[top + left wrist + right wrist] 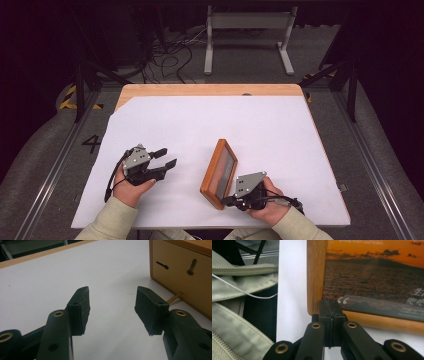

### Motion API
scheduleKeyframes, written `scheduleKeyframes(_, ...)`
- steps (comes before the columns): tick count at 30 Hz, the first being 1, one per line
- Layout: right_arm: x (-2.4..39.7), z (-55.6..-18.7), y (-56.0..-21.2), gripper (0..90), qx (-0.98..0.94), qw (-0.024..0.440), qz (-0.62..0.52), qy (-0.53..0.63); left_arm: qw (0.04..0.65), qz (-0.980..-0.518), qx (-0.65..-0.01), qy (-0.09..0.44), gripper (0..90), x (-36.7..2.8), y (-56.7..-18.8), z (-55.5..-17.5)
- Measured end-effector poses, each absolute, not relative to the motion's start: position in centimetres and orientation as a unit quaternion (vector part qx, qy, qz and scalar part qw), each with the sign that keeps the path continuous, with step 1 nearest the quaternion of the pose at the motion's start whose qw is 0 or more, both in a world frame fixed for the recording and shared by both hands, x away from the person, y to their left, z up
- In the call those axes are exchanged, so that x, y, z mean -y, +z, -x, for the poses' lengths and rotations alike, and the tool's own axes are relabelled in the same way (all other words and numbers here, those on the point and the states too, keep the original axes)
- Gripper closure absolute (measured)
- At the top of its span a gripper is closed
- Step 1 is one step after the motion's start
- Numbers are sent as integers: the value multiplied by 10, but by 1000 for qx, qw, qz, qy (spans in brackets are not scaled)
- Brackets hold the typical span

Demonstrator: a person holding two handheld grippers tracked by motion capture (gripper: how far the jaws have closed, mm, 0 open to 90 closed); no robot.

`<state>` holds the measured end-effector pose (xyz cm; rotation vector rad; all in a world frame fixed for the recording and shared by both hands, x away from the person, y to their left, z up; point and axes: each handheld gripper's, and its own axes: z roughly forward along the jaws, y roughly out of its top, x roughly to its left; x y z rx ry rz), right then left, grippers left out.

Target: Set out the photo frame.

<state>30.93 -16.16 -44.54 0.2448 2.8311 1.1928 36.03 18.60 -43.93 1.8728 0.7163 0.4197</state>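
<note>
A wooden picture frame [212, 174] with a sunset photo stands tilted on its long edge near the table's front middle. My right gripper [228, 201] is shut, its tips against the frame's near lower corner; in the right gripper view the right gripper [331, 307] shows both jaws pressed together with nothing between them, in front of the picture frame [374, 272]. My left gripper [165, 157] is open to the frame's left, apart from it. The left gripper view has the left gripper [112, 305] facing the picture frame's back [180, 277], where a thin peg [175, 297] sticks out low.
A white sheet [200, 125] covers most of the wooden table [210, 90]. Beyond the far edge are floor cables [170, 55] and a metal stand [247, 25]. A pale green sleeve [237, 272] lies left of the right gripper.
</note>
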Motion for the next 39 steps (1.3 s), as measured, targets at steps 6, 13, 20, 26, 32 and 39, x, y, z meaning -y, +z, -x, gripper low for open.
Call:
scheduleKeyframes(6,152,-309,-448,900,-915,21,-70,396,518,-782,-299,175,458,-186,-439,-360)
scheduleKeyframes(13,157,-311,-444,867,-915,28,-70,396,519,-781,-300,176,457,-188,-439,-360)
scheduleKeyframes(20,173,-322,-415,755,-907,63,-78,409,521,-778,-304,174,452,-188,-439,-361)
scheduleKeyframes(26,173,-332,-384,663,-913,85,-51,396,521,-778,-306,172,452,-188,-439,-361)
scheduleKeyframes(32,175,-344,-367,582,-912,100,-58,393,529,-774,-307,166,449,-187,-436,-358)
scheduleKeyframes(39,168,-359,-349,537,-924,112,-26,364,526,-774,-311,163,448,-189,-435,-359)
